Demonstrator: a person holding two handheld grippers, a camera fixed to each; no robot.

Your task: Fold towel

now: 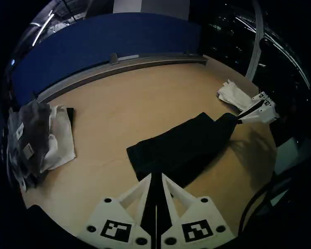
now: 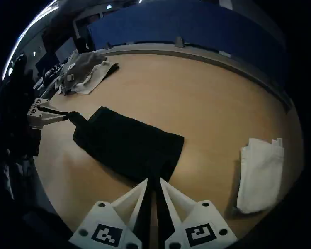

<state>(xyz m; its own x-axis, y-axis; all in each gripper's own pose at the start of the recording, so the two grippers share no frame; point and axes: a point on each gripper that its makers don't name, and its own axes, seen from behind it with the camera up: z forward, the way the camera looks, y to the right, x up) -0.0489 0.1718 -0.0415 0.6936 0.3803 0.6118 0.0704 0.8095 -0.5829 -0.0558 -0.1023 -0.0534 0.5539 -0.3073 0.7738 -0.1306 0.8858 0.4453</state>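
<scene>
The left gripper (image 1: 156,177) and the right gripper (image 2: 154,181) are each pinching an opposite end of the towel (image 1: 184,145) between narrow fingers, probably holding it stretched across the middle of the surface (image 1: 126,103) so one end can be carried over.

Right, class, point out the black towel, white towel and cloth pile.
black towel (image 2: 130,145), right gripper view, middle.
white towel (image 2: 259,174), right gripper view, top face.
cloth pile (image 1: 35,133), left gripper view, grey top cloth.
</scene>
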